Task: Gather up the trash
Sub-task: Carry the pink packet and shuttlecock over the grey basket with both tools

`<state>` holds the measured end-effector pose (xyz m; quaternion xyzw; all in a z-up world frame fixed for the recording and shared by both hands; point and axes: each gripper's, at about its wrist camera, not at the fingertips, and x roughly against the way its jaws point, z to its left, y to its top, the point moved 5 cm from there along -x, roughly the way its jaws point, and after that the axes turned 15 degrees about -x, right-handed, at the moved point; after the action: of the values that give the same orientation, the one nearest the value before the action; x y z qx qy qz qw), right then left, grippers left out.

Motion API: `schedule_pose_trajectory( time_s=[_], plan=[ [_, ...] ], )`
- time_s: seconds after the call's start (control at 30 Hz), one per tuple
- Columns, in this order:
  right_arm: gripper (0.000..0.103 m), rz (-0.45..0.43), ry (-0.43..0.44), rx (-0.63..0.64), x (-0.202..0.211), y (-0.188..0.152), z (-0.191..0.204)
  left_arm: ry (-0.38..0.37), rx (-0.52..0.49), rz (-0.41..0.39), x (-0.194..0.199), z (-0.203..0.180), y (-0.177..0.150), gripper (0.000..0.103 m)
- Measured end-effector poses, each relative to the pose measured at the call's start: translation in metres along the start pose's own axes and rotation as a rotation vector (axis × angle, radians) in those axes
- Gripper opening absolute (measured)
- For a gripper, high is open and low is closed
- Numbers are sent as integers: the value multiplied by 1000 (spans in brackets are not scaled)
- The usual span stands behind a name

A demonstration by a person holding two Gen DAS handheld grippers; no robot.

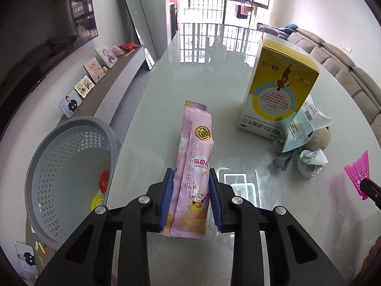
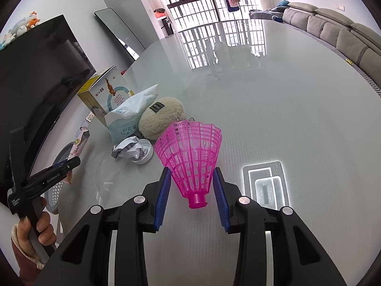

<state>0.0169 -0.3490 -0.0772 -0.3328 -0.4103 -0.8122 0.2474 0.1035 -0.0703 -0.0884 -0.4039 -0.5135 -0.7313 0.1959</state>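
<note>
Left wrist: left tool (image 1: 190, 178) has both blue pads against the sides of the pink snack wrapper (image 1: 194, 157), so it's clamped on it. Wrapper runs lengthwise away from the camera over the glass worktop (image 1: 202, 76); can't tell if it's lifted or resting. Grey perforated basket (image 1: 64, 171) sits below the worktop's left edge, with a red piece and a yellow piece inside. Yellow-and-white carton (image 1: 277, 90) stands upright farther back on the right. Against its right side: a pale blue pouch (image 1: 302, 126), a beige fuzzy pouch (image 1: 320, 138) and a crumpled paper ball (image 1: 312, 157) in a small white dish. Pink plastic shuttlecock (image 1: 358, 174) at the far right edge, held in the other tool.

Right wrist: right tool (image 2: 192, 183) straddles the shuttlecock (image 2: 190, 152), narrow end toward the camera, skirt fanning away. Pads sit just beside the skirt; contact unclear, so can't tell if it's gripped. Carton (image 2: 104, 93), blue pouch (image 2: 128, 119), fuzzy pouch (image 2: 159, 116) and paper ball (image 2: 128, 150) cluster just behind-left. Left tool (image 2: 69, 164) at the left edge, in the person's hand (image 2: 38, 226).
</note>
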Motion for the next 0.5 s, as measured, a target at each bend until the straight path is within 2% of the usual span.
schedule_pose_trajectory(
  time_s=[0.27, 0.5],
  plan=[
    [35, -6, 15, 19, 13, -14, 16, -7, 0, -29, 25, 6, -15, 29],
    [35, -14, 44, 47, 21, -24, 37, -15, -11, -20, 35, 12, -30, 29]
  ],
)
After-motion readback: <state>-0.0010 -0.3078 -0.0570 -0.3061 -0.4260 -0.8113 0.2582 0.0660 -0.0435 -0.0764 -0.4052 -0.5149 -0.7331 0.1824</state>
